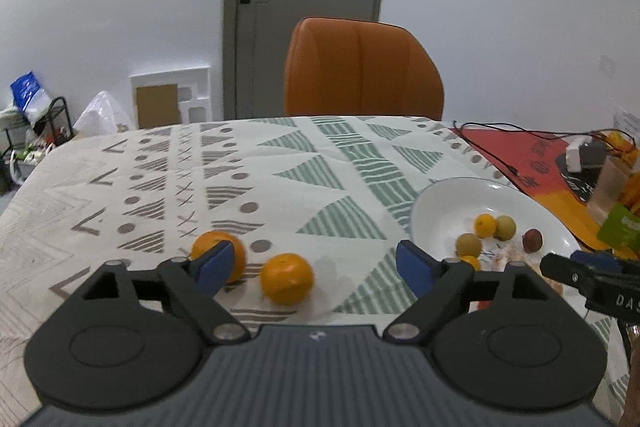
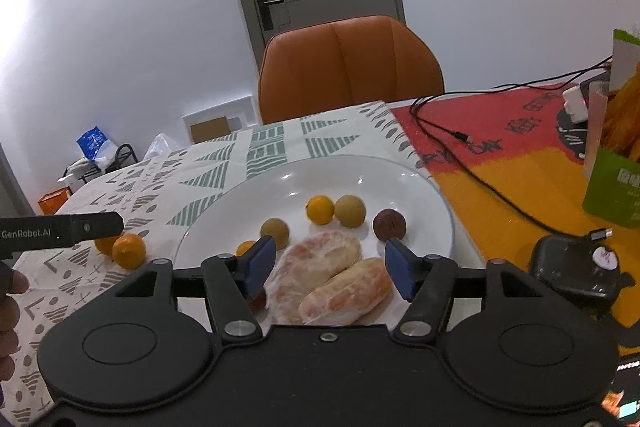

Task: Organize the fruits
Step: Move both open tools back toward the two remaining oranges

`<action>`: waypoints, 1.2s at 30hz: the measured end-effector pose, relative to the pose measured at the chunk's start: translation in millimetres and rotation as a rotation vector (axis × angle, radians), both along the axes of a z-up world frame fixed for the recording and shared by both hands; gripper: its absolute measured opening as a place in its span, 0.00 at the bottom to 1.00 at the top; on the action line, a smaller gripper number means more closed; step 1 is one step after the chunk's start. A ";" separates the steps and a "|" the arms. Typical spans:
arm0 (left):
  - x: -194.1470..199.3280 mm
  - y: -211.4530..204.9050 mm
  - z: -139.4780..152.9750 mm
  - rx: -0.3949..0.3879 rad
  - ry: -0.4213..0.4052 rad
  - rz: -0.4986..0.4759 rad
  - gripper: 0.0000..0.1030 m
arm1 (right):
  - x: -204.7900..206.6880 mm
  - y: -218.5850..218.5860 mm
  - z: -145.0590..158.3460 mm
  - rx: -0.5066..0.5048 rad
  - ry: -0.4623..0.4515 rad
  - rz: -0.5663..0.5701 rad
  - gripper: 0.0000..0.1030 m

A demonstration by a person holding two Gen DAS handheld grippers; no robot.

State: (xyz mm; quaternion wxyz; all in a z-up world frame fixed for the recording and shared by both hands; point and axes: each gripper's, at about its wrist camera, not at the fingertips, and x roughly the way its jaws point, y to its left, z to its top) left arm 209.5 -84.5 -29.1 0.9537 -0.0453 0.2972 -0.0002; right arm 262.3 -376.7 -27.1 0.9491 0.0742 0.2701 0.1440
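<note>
My left gripper (image 1: 316,269) is open just above the patterned cloth. One orange (image 1: 287,279) lies between its fingers, untouched, and a second orange (image 1: 218,255) sits partly behind the left blue pad. To the right is a white plate (image 1: 460,195) with several small fruits. My right gripper (image 2: 330,269) hangs open over the plate (image 2: 360,171), with two peeled citrus segments (image 2: 316,267) lying between its pads. Beyond them are a small orange fruit (image 2: 320,209), two tan ones (image 2: 350,211) and a dark brown one (image 2: 389,225). Both oranges (image 2: 129,251) lie left of the plate.
An orange chair (image 1: 362,67) stands at the table's far edge. To the right of the plate lies a red and yellow mat (image 2: 500,155) with black cables (image 2: 480,183), a green box (image 2: 612,183) and a black device (image 2: 576,267). A hand (image 2: 10,303) shows at the left edge.
</note>
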 end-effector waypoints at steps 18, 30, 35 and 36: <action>-20.7 44.1 -2.5 -0.024 0.012 0.088 0.90 | -10.0 44.9 8.9 0.004 -0.012 0.109 0.74; -33.6 71.7 -1.9 -0.031 0.020 0.137 0.90 | -12.6 82.6 15.6 -0.005 -0.035 0.194 0.94; -39.8 82.9 -0.9 -0.031 0.018 0.159 0.91 | -11.6 97.7 16.9 -0.021 -0.036 0.239 0.94; -40.6 84.9 -0.9 -0.031 0.019 0.163 0.91 | -11.0 100.7 17.5 -0.024 -0.038 0.249 0.94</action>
